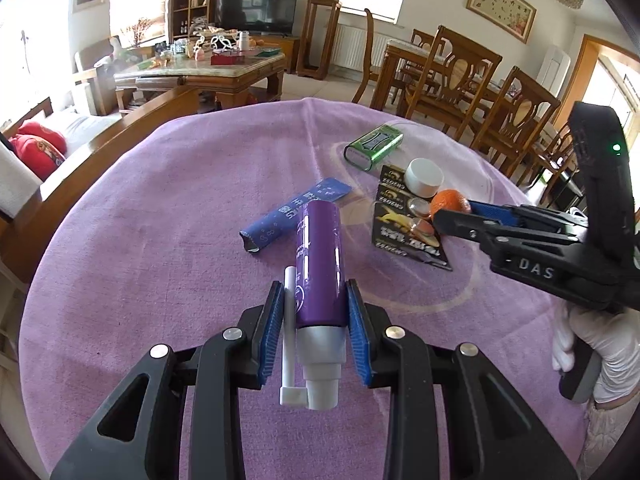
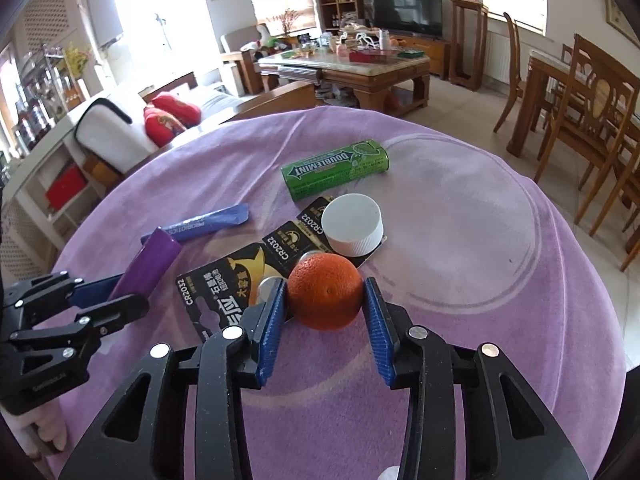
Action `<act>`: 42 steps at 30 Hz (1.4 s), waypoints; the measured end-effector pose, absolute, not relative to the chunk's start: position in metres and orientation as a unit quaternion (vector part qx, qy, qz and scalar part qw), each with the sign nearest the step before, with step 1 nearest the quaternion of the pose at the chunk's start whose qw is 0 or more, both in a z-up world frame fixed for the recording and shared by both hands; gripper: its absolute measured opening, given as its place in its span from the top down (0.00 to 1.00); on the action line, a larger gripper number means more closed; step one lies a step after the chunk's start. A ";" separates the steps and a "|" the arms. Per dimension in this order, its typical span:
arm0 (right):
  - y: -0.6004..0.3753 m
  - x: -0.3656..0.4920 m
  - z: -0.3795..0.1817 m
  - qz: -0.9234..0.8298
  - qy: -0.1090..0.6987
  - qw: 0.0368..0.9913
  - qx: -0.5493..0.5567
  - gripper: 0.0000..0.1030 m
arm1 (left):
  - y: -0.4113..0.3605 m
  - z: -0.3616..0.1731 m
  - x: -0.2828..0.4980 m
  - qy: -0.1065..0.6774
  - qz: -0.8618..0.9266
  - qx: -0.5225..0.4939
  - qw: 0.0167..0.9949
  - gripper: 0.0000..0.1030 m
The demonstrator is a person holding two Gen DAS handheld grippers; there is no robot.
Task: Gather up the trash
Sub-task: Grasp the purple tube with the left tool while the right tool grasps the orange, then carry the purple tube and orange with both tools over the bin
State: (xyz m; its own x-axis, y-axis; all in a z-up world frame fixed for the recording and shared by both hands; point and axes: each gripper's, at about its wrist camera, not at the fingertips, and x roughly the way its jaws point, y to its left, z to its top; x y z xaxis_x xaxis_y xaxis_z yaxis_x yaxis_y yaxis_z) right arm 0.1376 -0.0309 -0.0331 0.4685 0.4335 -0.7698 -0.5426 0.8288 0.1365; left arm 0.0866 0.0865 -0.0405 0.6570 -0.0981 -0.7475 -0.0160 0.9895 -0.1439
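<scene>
On the purple tablecloth (image 1: 160,220) lies a purple spray bottle (image 1: 320,248) with a white nozzle. My left gripper (image 1: 314,284) is shut on its lower body, both blue pads against it. In the right wrist view this bottle (image 2: 154,260) lies at the left edge, held by the left gripper (image 2: 100,292). A small orange (image 2: 324,292) rests on a black battery card (image 2: 224,284). My right gripper (image 2: 326,282) is shut on the orange, one pad at each side. The left wrist view shows the same orange (image 1: 450,202) at the tip of the right gripper (image 1: 460,216).
A green Doublemint tin (image 2: 336,170), a white bottle cap (image 2: 352,224) and a blue sachet (image 2: 208,222) lie further out on the cloth. Wooden chairs (image 1: 460,72) and a dining table stand beyond the far right edge. A sofa (image 2: 120,128) is at the left.
</scene>
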 end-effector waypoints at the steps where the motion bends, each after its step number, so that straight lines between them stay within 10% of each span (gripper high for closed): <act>1: -0.032 0.138 -0.034 0.286 0.430 0.854 -0.062 0.63 | 0.085 -0.039 0.085 0.408 -0.023 -0.069 0.910 0.70; 42: -0.431 -0.015 0.056 0.132 0.264 0.944 0.149 0.63 | -0.220 0.024 0.080 0.293 -0.293 0.017 0.910 0.70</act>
